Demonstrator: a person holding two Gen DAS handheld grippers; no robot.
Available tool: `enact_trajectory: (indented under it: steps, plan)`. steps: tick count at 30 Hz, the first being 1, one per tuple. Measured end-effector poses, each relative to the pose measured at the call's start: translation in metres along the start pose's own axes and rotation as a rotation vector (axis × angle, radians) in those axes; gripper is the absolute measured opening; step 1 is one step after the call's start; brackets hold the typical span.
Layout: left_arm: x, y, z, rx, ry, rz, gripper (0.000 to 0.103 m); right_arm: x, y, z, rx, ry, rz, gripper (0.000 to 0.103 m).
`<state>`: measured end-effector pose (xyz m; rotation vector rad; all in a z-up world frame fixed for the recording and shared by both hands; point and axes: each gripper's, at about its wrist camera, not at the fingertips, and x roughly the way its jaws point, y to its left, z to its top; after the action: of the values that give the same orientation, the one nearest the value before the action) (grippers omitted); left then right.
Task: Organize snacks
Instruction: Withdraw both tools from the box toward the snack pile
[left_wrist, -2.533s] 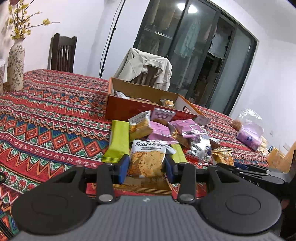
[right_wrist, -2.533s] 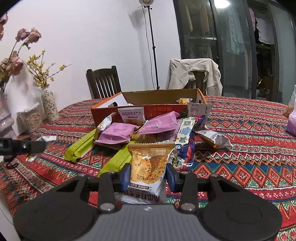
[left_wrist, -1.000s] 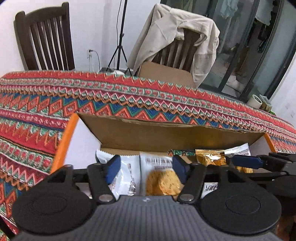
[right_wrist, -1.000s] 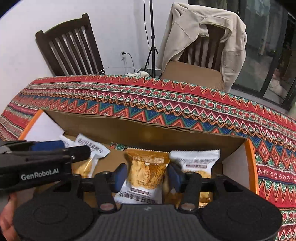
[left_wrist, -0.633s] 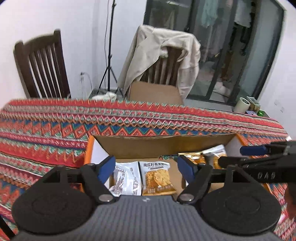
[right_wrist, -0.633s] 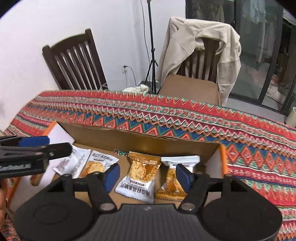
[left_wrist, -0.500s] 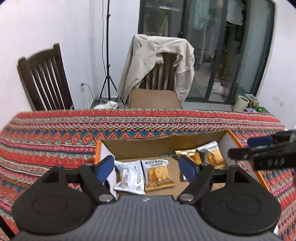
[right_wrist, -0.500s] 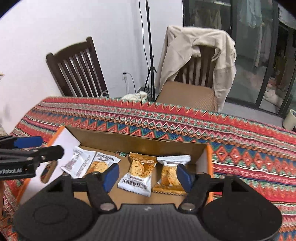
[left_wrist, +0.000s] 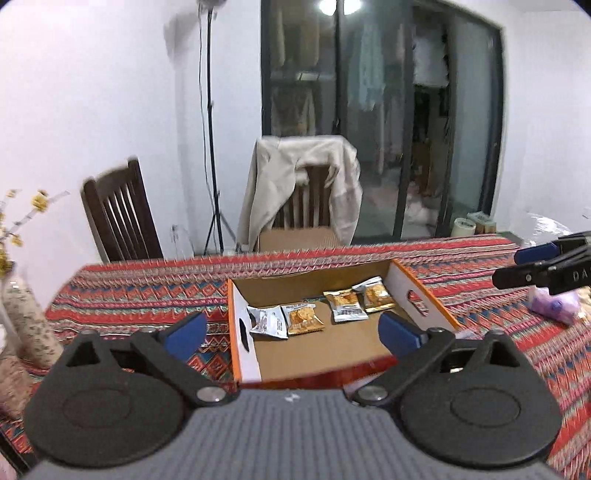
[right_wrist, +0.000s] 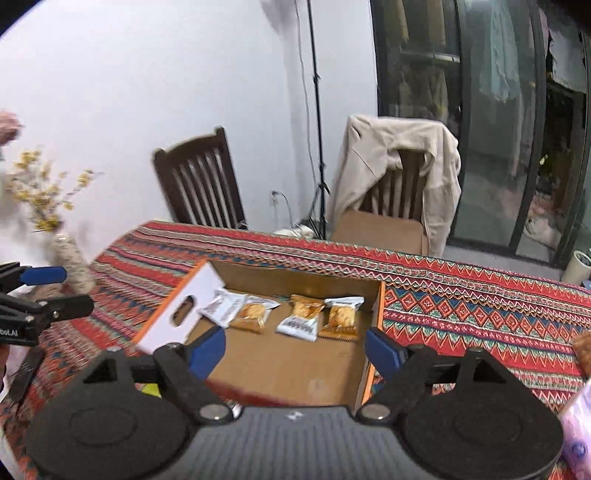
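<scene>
Four snack packets lie flat in a row along the far side of the cardboard box (left_wrist: 417, 295), in two pairs: a white packet (left_wrist: 267, 322) and an orange one (left_wrist: 302, 319) near the box's left wall, then a white-ended packet (left_wrist: 346, 305) and a gold one (left_wrist: 377, 297) toward the right. The left gripper (left_wrist: 291, 334) is opening with nothing between its jaws; the right gripper (right_wrist: 293, 350) is likewise opening and empty, both held above the near part of the box. Judged by appearance, the packets are light, thin, crinkly film pouches with brittle contents; they should be pinched lightly across the body or at a sealed end, since the film looks slick and a hard squeeze could crush the biscuit. The box floor toward the near wall is bare and offers ample room for further packets. The upright side walls with handle slots are the edges to clear. The patterned tablecloth (right_wrist: 461, 306) around the box is open.
</scene>
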<state>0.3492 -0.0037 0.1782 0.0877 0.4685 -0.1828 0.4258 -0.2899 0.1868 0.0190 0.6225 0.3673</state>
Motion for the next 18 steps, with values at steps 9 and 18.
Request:
enact_trajectory:
  steps: [9, 18]
  plan:
    - [-0.093, -0.018, -0.133, -0.043, -0.084, 0.073, 0.103, -0.092, 0.039, -0.124, -0.068, -0.147, 0.0, 0.095]
    - [-0.124, -0.027, -0.211, -0.125, 0.012, 0.096, 0.103, -0.111, 0.067, -0.246, -0.068, -0.192, -0.071, 0.096]
